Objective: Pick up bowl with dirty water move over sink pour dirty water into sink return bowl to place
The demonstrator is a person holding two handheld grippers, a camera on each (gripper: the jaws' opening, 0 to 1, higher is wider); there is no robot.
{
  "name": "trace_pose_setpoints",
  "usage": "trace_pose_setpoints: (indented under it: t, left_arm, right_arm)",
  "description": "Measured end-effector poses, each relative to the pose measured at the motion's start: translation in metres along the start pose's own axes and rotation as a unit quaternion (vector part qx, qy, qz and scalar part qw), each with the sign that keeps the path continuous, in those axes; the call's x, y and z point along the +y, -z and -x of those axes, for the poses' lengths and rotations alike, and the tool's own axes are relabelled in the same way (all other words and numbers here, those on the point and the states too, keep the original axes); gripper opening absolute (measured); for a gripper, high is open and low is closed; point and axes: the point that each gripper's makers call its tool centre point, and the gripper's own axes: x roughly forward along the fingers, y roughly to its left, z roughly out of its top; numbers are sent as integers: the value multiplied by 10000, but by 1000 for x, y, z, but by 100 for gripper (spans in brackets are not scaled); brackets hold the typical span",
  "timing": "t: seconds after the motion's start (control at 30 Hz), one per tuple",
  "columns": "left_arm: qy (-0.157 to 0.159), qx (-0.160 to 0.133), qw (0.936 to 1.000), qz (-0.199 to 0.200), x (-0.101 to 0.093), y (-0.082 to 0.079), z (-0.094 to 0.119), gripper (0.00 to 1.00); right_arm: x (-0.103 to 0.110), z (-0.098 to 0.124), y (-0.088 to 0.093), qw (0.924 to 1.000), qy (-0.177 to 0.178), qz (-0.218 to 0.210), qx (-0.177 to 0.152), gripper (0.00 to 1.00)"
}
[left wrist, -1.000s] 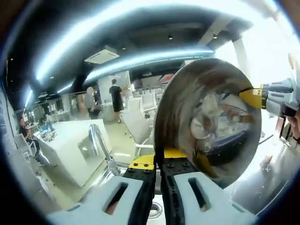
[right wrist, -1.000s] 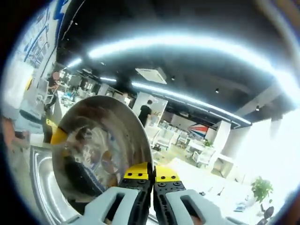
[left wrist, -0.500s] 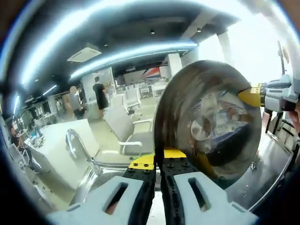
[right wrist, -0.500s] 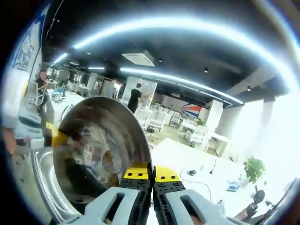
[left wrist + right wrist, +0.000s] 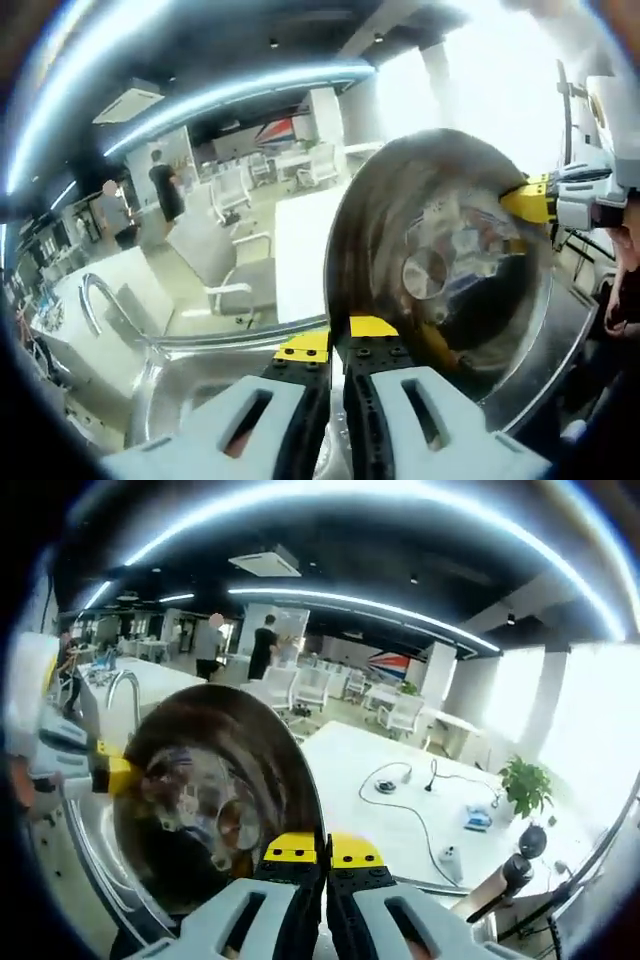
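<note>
The left hand-held gripper and the right hand-held gripper each clamp opposite rims of the steel bowl, held tipped above the sink beside the faucet. Both should level the bowl together, grips firm, before carrying it back.

Glossy metal bowl (mirror-bright)

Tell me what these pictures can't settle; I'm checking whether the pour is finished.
- Water left in the bowl: both views meet its mirrored steel, where reflections mask any water.
- Sink basin and drain: left gripper view, cut off behind the left gripper and the picture's bottom.
- Bowl rim inside the right gripper: right gripper view, covered by its shut jaws.
- Faucet: right gripper view, too small to tell whether it runs.
</note>
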Motion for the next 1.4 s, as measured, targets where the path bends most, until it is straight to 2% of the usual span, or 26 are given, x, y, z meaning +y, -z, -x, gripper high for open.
trace_pose_setpoints:
  t: [0.23,0.33,0.4,0.67,0.97,1.07,1.17,1.3,1.4]
  left_arm:
    - [308,381,9984,-293,-35,17,-8,0]
    - [498,594,9963,-379,-49,21,-14,0]
    - [600,712,9947,-440,-58,30,-18,0]
    - [947,1265,9851,-679,-91,57,-32,0]
    - [1150,1789,9710,-1090,-119,85,-43,0]
    - [1097,1933,9660,-1321,-125,96,-46,0]
    - [1085,1976,9651,-1332,-131,103,-49,0]
    - [1207,2141,9605,-1305,-138,117,-49,0]
    - [1281,2273,9565,-1309,-143,124,-49,0]
  right_arm:
    - [-19,7,34,9986,77,-45,522,0]
    - [-27,9,55,9960,35,-240,855,0]
    - [-32,8,66,9950,33,-230,972,0]
    - [-41,6,121,9834,-134,-480,1745,0]
    - [-47,3,169,9706,-299,-679,2290,0]
    - [-46,3,182,9672,-342,-721,2413,0]
    - [-46,2,192,9645,-344,-754,2509,0]
    - [-45,4,207,9590,-421,-804,2684,0]
    - [-42,6,222,9519,-504,-892,2887,0]
